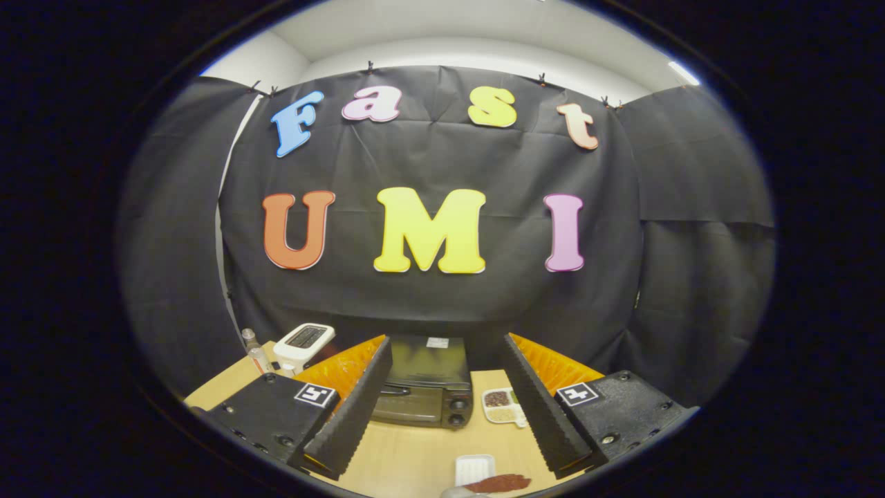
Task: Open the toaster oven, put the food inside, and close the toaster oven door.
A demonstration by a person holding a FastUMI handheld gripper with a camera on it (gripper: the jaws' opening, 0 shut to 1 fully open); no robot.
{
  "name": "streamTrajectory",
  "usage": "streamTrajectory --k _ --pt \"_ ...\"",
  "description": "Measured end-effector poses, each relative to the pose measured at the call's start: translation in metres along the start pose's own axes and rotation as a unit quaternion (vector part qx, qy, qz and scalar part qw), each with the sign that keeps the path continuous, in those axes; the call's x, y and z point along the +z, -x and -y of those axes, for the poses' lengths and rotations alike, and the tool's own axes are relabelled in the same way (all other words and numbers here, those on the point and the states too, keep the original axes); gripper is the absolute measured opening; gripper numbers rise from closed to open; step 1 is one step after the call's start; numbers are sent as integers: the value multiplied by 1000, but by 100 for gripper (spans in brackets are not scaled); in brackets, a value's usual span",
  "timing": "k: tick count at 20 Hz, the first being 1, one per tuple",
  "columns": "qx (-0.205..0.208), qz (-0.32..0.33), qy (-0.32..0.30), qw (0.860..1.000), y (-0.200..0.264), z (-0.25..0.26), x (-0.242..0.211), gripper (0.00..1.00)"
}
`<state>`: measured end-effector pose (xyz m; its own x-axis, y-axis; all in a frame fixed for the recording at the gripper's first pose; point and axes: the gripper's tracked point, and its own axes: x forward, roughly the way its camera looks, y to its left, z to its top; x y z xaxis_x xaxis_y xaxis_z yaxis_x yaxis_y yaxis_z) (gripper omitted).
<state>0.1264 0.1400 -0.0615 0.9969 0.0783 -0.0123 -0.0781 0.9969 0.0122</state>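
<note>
Hovering wide open and empty, hand-held gripper (442,408), closed toaster oven (423,387) ahead, snack tray (503,406) beside it

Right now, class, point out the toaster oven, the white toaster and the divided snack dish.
Toaster oven (423,387): gripper view, top and door.
White toaster (304,342): gripper view, slotted top.
Snack dish (503,406): gripper view, its compartments.

Black cloth wall (429,297), pale wooden table (408,453), white ceiling (449,34)

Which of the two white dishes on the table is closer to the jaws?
The plain white tray, lying between the open jaws beside the reddish-brown food. The divided dish with brown and pale fillings sits farther off, right beside the toaster oven.
</note>
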Motion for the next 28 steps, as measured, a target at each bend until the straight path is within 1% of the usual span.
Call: streamTrajectory --k 4,9,12,14,15,16,18,21,28 --pt "15 -16 -13 1000 -56 -47 -39 100" --pt "20 -55 -32 998 -124 -89 -96 100" --pt "17 -91 -31 995 -156 -102 -138 100" --pt "5 -109 -29 994 -168 -99 -157 100" --pt "-1 -124 -28 992 -169 -98 -167 100" --pt "-3 -106 -28 994 -172 -99 -162 100" --pt "-8 -112 -16 994 -165 -96 -163 100" --pt "-6 -120 -20 993 -157 -96 -167 100" --pt "-6 -128 -29 991 -118 -97 -182 100"
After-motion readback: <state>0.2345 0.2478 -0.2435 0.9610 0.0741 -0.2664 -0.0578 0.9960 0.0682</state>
